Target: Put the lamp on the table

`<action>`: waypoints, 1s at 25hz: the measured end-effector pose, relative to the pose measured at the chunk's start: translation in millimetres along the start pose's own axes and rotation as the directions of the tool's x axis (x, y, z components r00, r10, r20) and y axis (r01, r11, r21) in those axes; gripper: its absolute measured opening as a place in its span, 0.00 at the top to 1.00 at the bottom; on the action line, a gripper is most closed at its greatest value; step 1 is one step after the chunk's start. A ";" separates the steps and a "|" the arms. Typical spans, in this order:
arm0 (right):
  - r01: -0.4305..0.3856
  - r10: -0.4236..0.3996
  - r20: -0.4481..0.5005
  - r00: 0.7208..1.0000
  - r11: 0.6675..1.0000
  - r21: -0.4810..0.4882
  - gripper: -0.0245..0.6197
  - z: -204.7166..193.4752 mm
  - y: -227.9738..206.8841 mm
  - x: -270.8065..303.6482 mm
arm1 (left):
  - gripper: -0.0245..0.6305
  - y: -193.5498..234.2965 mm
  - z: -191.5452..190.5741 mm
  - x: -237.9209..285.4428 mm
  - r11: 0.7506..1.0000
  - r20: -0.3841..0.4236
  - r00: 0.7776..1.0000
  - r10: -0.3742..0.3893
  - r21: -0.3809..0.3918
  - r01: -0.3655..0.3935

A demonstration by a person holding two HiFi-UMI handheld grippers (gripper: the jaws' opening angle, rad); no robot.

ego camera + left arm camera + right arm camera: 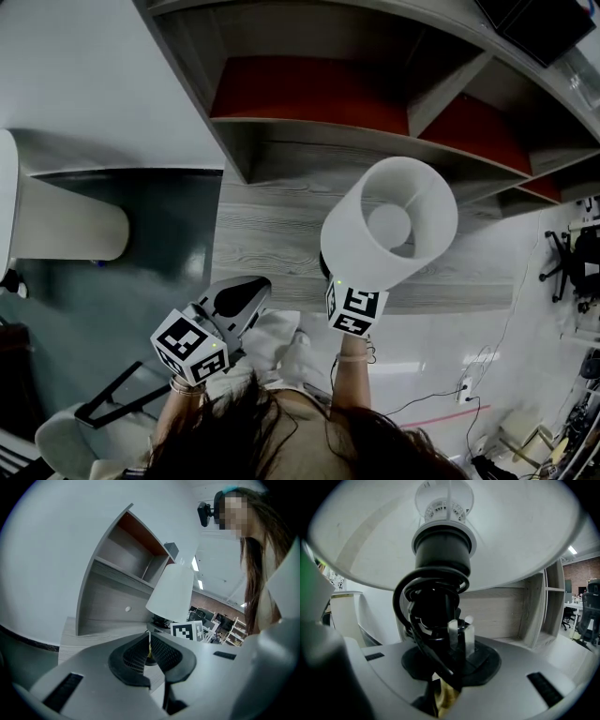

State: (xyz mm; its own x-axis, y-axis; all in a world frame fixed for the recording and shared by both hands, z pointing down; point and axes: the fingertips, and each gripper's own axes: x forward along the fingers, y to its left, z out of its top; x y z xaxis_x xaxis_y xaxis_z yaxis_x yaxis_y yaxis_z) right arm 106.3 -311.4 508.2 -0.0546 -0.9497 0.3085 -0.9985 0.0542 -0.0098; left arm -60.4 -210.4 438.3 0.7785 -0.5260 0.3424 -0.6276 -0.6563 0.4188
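Presently the right tongs (445,665) clamp the lamp (389,225), holding it over the tabletop (272,246); the left tongs (150,654) sit together, empty. Set down tilted, the top-heavy shade (525,531) could topple it.

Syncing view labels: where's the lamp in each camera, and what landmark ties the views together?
Head view: lamp right of centre, shade opening facing the camera.
Left gripper view: lamp just right of centre, shade seen side-on.
Right gripper view: lamp fills the upper frame, seen from under the shade.
Shared landmark: wooden shelf unit, behind the lamp in all three.
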 end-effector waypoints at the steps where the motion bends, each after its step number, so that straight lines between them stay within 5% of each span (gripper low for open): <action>1: 0.000 0.000 -0.002 1.000 1.000 0.001 0.81 -1.3 0.1 2.7 | 0.93 2.0 0.2 0.9 1.000 -0.002 1.000 0.001 -0.002 -0.001; 25: 0.001 0.000 -0.047 0.999 1.000 0.011 0.81 -28.5 2.3 21.6 | 0.93 13.0 -3.9 14.5 1.000 -0.047 0.999 0.002 -0.017 -0.002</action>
State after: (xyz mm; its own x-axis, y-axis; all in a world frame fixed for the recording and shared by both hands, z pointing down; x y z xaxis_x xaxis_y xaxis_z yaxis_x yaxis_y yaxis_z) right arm 103.0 -322.9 542.0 -0.0539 -0.9341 0.3530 -0.9985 0.0502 -0.0198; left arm -57.3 -224.5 451.9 0.7764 -0.5008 0.3826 -0.6295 -0.6456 0.4323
